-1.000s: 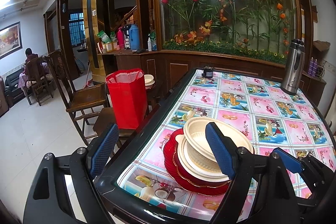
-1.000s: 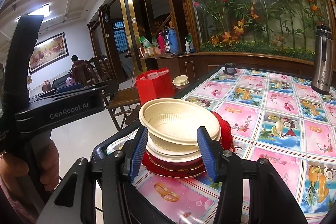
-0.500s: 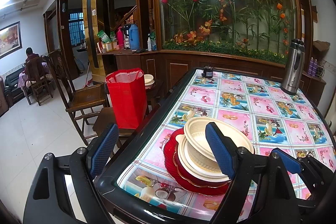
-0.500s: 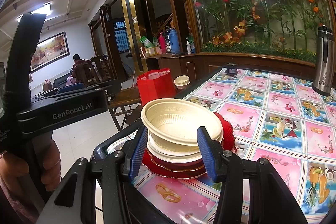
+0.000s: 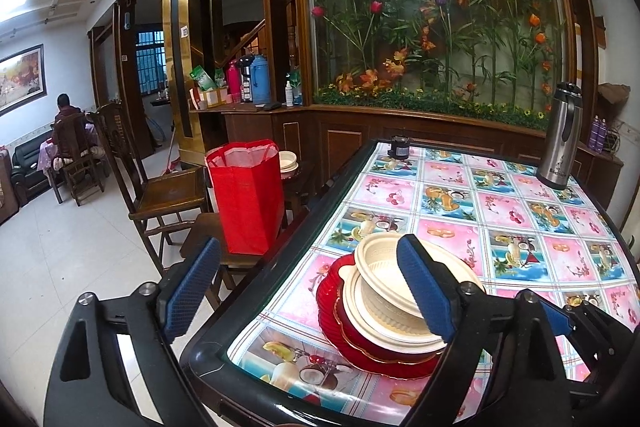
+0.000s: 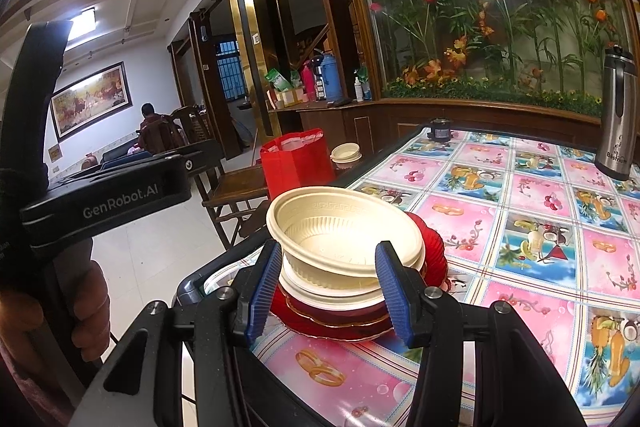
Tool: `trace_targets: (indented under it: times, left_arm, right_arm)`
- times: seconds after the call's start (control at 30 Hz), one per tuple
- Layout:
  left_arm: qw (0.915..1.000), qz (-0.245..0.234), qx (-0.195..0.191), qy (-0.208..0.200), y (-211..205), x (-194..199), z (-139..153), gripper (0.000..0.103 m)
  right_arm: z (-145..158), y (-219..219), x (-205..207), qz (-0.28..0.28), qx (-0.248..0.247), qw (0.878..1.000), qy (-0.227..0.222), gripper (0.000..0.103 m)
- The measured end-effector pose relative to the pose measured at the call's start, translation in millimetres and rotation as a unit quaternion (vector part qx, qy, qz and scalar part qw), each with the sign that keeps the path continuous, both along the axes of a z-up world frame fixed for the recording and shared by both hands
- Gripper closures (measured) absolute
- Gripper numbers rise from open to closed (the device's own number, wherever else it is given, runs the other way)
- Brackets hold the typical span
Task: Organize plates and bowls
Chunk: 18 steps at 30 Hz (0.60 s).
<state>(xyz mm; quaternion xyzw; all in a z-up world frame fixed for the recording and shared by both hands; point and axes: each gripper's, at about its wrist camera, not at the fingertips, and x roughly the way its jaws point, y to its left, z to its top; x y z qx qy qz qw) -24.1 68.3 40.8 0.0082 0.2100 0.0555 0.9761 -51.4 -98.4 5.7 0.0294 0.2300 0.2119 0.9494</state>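
A cream bowl (image 6: 344, 235) tops a stack of a cream plate (image 6: 320, 293) and red plates (image 6: 434, 251) near the front left corner of the table (image 6: 532, 227). My right gripper (image 6: 328, 293) stands open just in front of the stack, its blue pads on either side of the lower part without pressing on it. In the left wrist view the same cream bowl (image 5: 384, 267) and red plates (image 5: 332, 303) lie partly behind the right finger of my left gripper (image 5: 308, 289). Its jaws are opening, with only the table's edge and floor between them.
A red bag (image 5: 248, 195) stands on a wooden chair beside the table's left edge, with small cream bowls (image 5: 288, 161) behind it. A steel thermos (image 5: 560, 139) and a dark jar (image 5: 399, 147) stand at the table's far end. A person (image 5: 66, 115) sits far left.
The left gripper's jaws stand a touch wider than before. The stack and the right gripper have not moved.
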Motion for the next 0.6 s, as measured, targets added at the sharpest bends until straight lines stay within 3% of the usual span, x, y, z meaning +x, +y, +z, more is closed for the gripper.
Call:
trace_targets:
  times: [0.6]
  left_arm:
    - [0.9999,0.001,0.000,0.011,2.4,2.8,-2.3,0.012]
  right_arm:
    - [-0.6,-0.6,0.5,-0.001,0.001,1.000,0.002,0.053]
